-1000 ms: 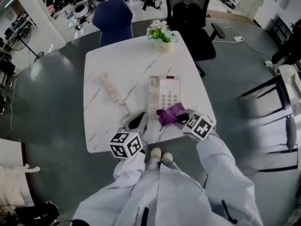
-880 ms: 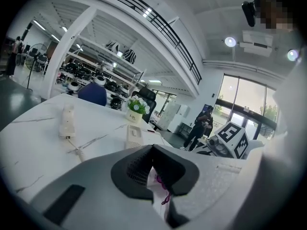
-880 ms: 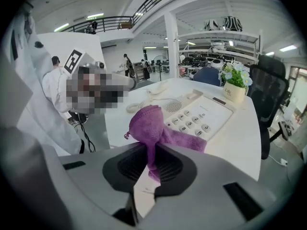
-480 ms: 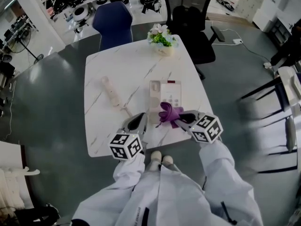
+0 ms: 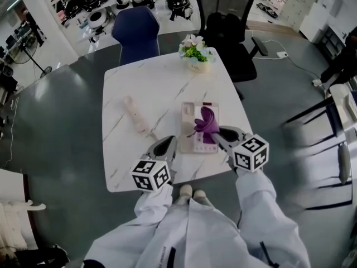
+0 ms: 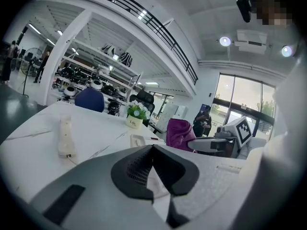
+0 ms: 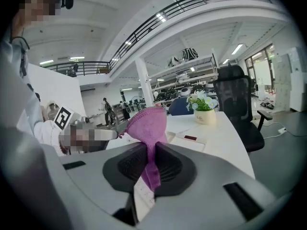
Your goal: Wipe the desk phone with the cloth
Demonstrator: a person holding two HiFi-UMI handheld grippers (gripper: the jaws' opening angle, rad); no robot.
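The white desk phone base [image 5: 199,128] lies on the marble table [image 5: 150,88], with its handset [image 5: 135,115] off the cradle and lying to the left. My right gripper [image 5: 218,134] is shut on a purple cloth [image 5: 205,121], and the bunched cloth rests over the phone's keypad. In the right gripper view the cloth [image 7: 148,128] sticks up between the pads of the right gripper [image 7: 153,150]. My left gripper [image 5: 164,148] hovers at the table's front edge just left of the phone. The left gripper [image 6: 153,148] has its tips together with nothing in them.
A small pot of flowers [image 5: 196,52] stands at the table's far edge. A blue chair [image 5: 135,29] and a black office chair [image 5: 228,27] stand behind the table. The handset's cord runs toward the phone. Grey floor surrounds the table.
My right gripper has carried the cloth from the table in front of the phone forward onto the keypad. The left gripper has stayed near the front edge.
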